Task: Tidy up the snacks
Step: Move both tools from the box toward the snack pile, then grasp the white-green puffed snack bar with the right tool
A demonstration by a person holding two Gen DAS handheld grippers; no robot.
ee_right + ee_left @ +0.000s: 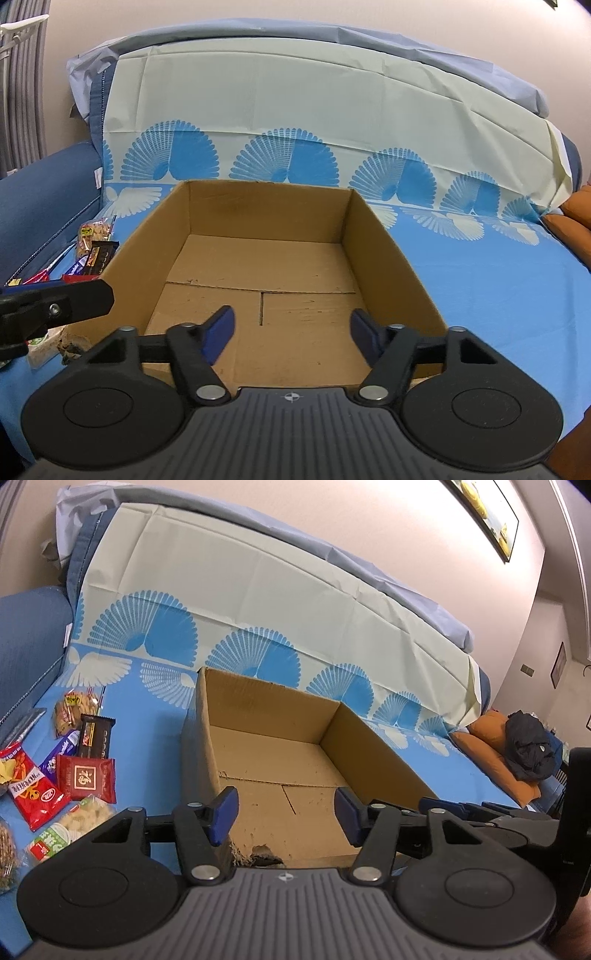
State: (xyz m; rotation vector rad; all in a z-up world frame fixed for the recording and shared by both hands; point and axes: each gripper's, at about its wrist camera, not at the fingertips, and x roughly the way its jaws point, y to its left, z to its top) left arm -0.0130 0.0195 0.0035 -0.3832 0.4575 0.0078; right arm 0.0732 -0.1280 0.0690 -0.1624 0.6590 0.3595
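Note:
An open cardboard box (pixel 266 685) stands empty on the blue patterned cloth, its near-left corner torn. My left gripper (pixel 286 808) hovers over the box's near edge, open, nothing between its blue pads. My right gripper (pixel 291 325) hangs over the same box (pixel 266 184), also open and empty. Snacks lie to the left of the box: a red square packet (pixel 86 777), a dark chocolate bar (pixel 94 736), a purple wrapper (pixel 61 751), a red bag (pixel 31 786), a clear biscuit bag (pixel 72 710) and a green-white packet (pixel 70 827). The right wrist view shows that pile (pixel 94 251) partly hidden behind a left finger (pixel 55 306).
The cloth covers a blue sofa seat and backrest, with the sofa arm (pixel 29 646) rising at the left. An orange cushion (pixel 495 738) with a dark garment (pixel 528 746) on it lies at the far right. Bare cloth (pixel 498 288) stretches right of the box.

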